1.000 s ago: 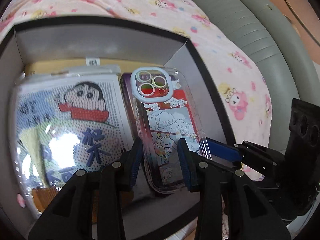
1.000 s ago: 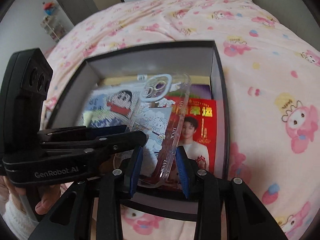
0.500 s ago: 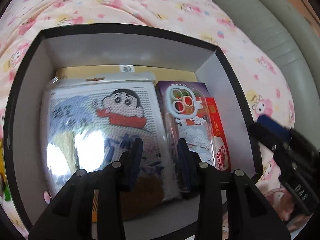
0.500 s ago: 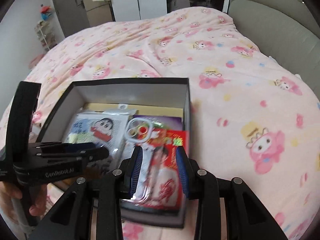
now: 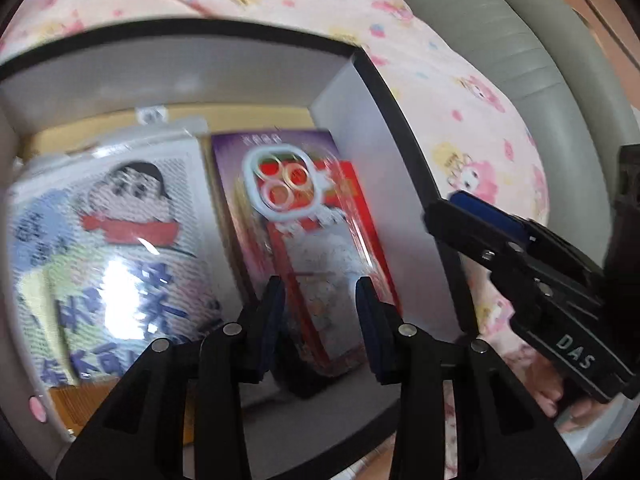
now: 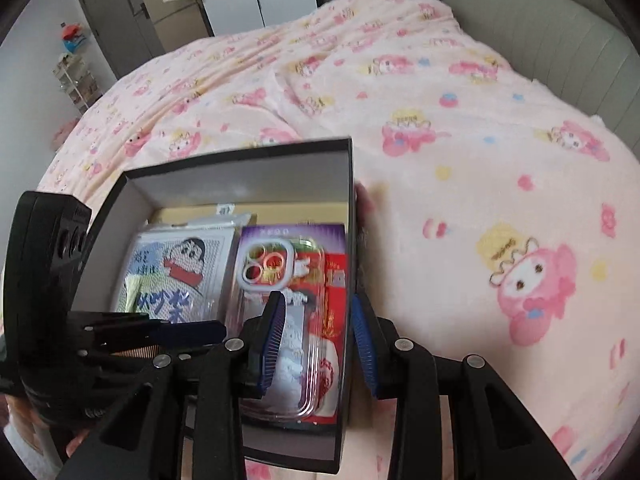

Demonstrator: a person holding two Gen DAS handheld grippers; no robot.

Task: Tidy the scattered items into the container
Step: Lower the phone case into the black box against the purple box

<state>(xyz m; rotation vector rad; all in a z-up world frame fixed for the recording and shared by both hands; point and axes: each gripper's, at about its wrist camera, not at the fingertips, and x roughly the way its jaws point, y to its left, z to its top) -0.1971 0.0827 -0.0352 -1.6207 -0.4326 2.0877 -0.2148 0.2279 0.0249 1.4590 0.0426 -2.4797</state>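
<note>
Right gripper [image 6: 318, 332]: jaws apart, nothing between the pads. A second ago it gripped the clear phone case [image 6: 286, 320] by its near end, tilted over the box; it has since let go and drawn back and up. The case now lies flat just ahead of and below its fingertips, in the right half of the box [image 6: 346, 200], resting on the red card [image 6: 334, 292] and purple packet [image 6: 292, 232].

Left gripper [image 5: 320, 304]: also released and empty, hovering over the case's near end; it has shifted slightly rightward since half a second ago.

Further ahead, left of the case: the cartoon-print pack [image 6: 180, 268], unmoved.

Beyond the box: pink blanket [image 6: 460, 140], no loose items visible in either view. Judgement: this placement is complete; tidying looks near its end.
</note>
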